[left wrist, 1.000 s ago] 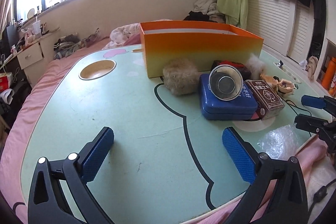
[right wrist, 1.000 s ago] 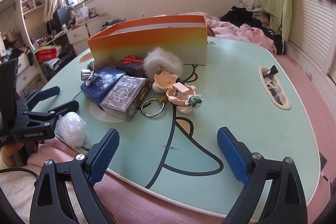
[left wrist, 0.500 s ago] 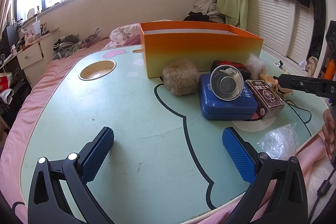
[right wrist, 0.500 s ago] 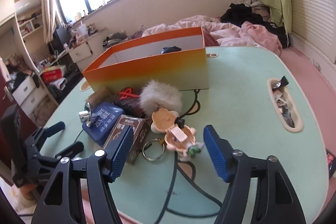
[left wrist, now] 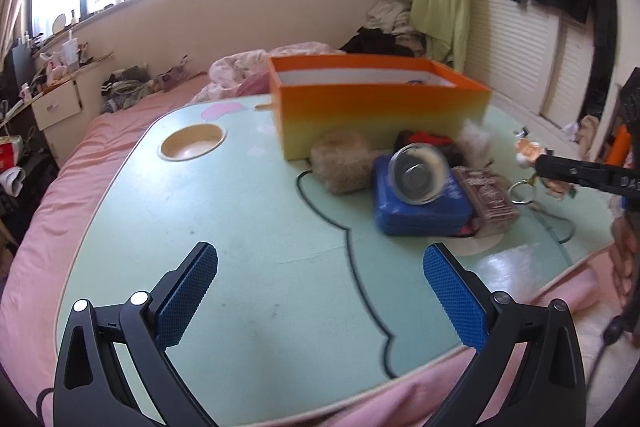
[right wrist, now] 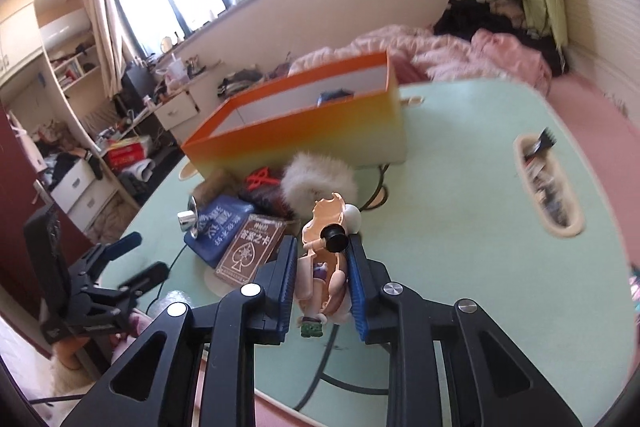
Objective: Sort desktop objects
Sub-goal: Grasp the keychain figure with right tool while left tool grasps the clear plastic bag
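My right gripper (right wrist: 322, 269) is shut on a peach toy figure keychain (right wrist: 324, 247) and holds it above the green table (right wrist: 460, 227); in the left wrist view the toy (left wrist: 530, 151) hangs with its ring (left wrist: 522, 193) at the right gripper's tip. My left gripper (left wrist: 320, 291) is open and empty over the table's near part. An orange box (left wrist: 376, 107) stands at the back. In front of it lie a brown fur ball (left wrist: 342, 161), a white fur ball (right wrist: 320, 179), a blue tin (left wrist: 420, 211) with a metal cup (left wrist: 416, 173) on it, and a card box (right wrist: 250, 251).
A round cup recess (left wrist: 192, 147) is in the table's left part. An oblong tray recess (right wrist: 546, 183) with small items is at the table's right. A black and red item (right wrist: 260, 183) lies by the box. Pink bedding surrounds the table.
My right gripper moved in, closed on the toy figure and lifted it off the table with its ring. My left gripper has moved slightly forward, still open.
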A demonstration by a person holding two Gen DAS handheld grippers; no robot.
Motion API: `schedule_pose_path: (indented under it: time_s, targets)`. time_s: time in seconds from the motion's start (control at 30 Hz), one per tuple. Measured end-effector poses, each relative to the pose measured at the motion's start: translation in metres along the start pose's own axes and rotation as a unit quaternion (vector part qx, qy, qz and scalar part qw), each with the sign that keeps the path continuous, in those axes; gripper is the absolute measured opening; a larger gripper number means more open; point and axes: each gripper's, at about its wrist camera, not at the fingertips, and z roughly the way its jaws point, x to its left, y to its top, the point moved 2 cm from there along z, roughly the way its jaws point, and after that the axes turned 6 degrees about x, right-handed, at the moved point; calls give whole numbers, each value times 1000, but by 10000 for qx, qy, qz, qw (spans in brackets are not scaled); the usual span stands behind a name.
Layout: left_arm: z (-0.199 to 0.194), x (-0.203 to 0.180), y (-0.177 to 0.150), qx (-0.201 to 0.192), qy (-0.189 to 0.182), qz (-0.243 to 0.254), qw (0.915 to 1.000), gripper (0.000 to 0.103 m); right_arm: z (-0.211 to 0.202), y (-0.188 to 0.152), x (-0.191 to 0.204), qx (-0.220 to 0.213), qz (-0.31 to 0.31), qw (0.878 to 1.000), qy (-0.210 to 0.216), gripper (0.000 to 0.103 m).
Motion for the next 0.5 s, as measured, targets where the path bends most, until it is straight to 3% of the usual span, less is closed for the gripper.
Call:
schedule_pose_path:
  time_s: [0.13, 0.2, 0.27, 0.33, 0.4, 0.5]
  targets:
    - [-15, -25, 7, 92, -547, 353, 9978, 102, -10, 4, 9, -203, -162, 9995, -195, 24]
    - [-13, -39, 11, 220, -687, 605, 9956, 96, -12, 5, 9, -296, -183, 9987, -367, 24]
    - [0, -54, 13, 543, -808, 820, 9919, 76, -15, 7, 7, -355, -140, 9985, -393, 24]
    - [13, -64, 12, 838, -1089, 899, 9864, 67, -18, 8, 7, -439, -159, 9978, -464, 24]
    - [14, -68, 10, 896, -1299, 910, 9833, 64, -23, 9, 8, -574, -189, 9967, -536, 24]
    - [7, -65, 7, 826, -1450, 889, 9820, 46, -29, 12, 10, -744, -204, 9947, -674, 24]
